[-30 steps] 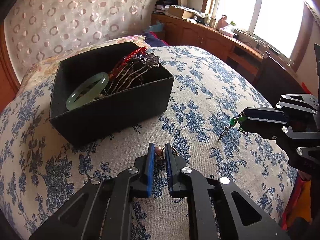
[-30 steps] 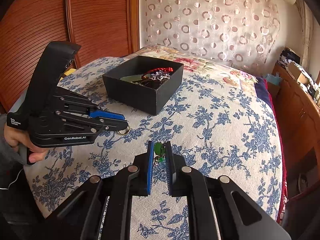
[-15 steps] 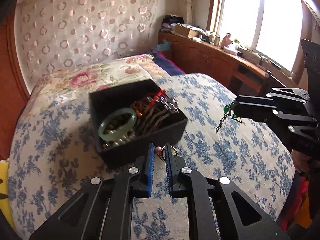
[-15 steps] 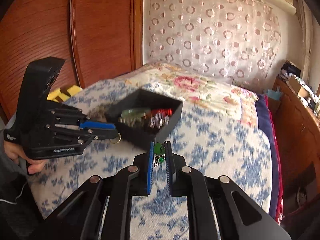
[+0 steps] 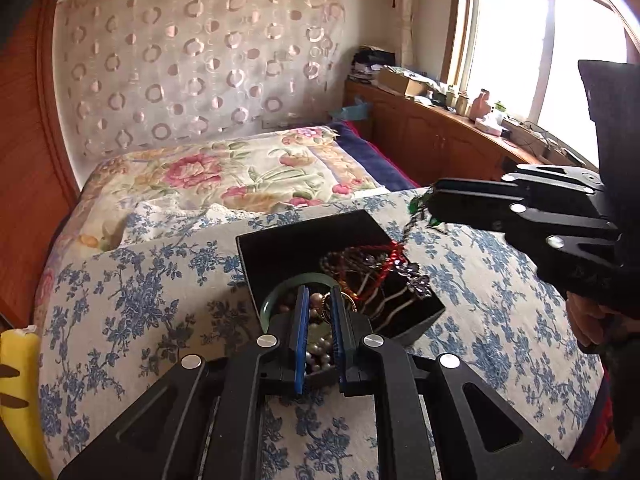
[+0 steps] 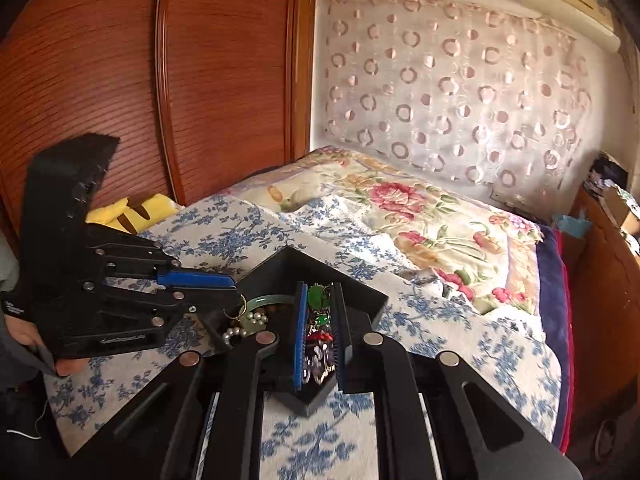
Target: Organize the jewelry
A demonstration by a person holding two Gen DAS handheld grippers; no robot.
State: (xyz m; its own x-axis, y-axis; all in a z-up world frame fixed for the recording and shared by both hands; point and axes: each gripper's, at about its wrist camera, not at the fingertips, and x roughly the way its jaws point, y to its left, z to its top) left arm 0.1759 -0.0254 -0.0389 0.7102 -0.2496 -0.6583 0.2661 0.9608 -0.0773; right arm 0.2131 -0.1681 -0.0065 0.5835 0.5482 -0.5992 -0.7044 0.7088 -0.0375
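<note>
Both grippers are held above the black jewelry box (image 5: pixel 416 322): the left gripper (image 5: pixel 319 300) is clamped on a pearl earring (image 5: pixel 318 302), the right gripper (image 6: pixel 320 300) on a green bead earring (image 6: pixel 317 298).

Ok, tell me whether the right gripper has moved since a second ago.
Yes. In the left wrist view, the right gripper with its green earring has moved from beside the black box to above its far corner.
</note>
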